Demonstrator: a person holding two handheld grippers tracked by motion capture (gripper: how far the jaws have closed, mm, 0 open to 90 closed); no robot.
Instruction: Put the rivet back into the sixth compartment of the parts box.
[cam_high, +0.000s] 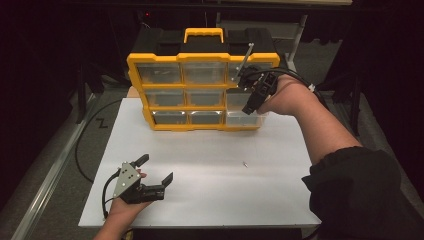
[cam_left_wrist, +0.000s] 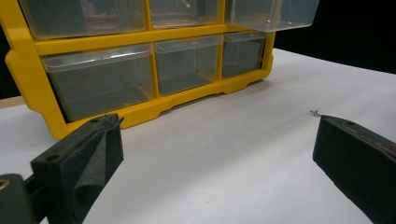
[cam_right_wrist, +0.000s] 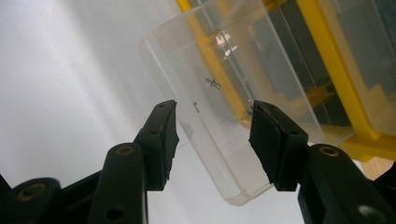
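A yellow organiser (cam_high: 202, 85) with clear drawers stands at the back of the white board (cam_high: 200, 195). Its right middle drawer (cam_high: 245, 117) is pulled out. My right gripper (cam_high: 246, 95) hovers over that drawer, jaws open with nothing between them. In the right gripper view the gripper (cam_right_wrist: 212, 135) looks down into the drawer (cam_right_wrist: 224, 154), where a small screw (cam_right_wrist: 213, 84) lies. My left gripper (cam_high: 157, 168) rests open at the front left, empty (cam_left_wrist: 217, 149). A loose screw (cam_high: 244, 163) lies on the board, close to the left gripper's right jaw in its view (cam_left_wrist: 315, 112).
The organiser's other drawers (cam_left_wrist: 100, 79) sit closed in their frame, and its black back with a yellow handle (cam_high: 203, 34) rises behind. A black cable (cam_high: 82, 145) runs along the floor left of the board. The surroundings are dark.
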